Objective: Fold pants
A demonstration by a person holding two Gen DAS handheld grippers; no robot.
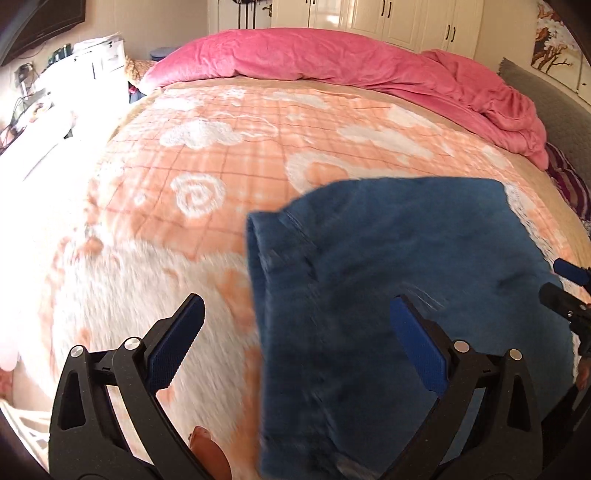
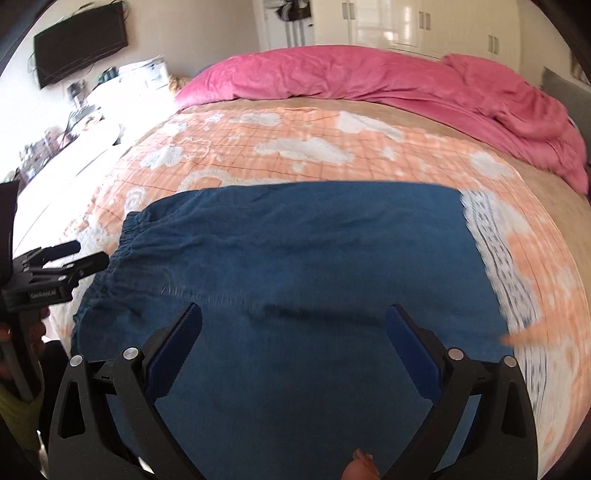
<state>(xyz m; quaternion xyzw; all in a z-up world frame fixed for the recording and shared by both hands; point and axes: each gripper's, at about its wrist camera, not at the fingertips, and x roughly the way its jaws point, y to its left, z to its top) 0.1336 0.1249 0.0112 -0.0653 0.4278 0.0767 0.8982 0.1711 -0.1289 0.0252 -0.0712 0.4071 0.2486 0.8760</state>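
Observation:
Blue folded pants (image 2: 295,240) lie flat on the orange and white patterned blanket (image 2: 295,147), their elastic waistband (image 2: 127,232) at the left end. My right gripper (image 2: 293,312) hovers open over the near part of the pants with nothing between its fingers. In the left wrist view the pants (image 1: 406,258) fill the lower right. My left gripper (image 1: 295,306) is open and straddles their waistband edge (image 1: 255,258), left finger over the blanket (image 1: 203,147), right finger over the cloth. The right gripper (image 1: 569,291) shows at the right edge, and the left gripper (image 2: 62,262) at the left.
A crumpled pink duvet (image 2: 369,74) lies along the far side of the bed. A grey headboard (image 1: 554,110) and a striped pillow (image 1: 569,184) are at the right. A cluttered white desk (image 2: 74,122) and a wall-mounted TV (image 2: 81,44) are on the left, with wardrobes (image 1: 388,18) behind.

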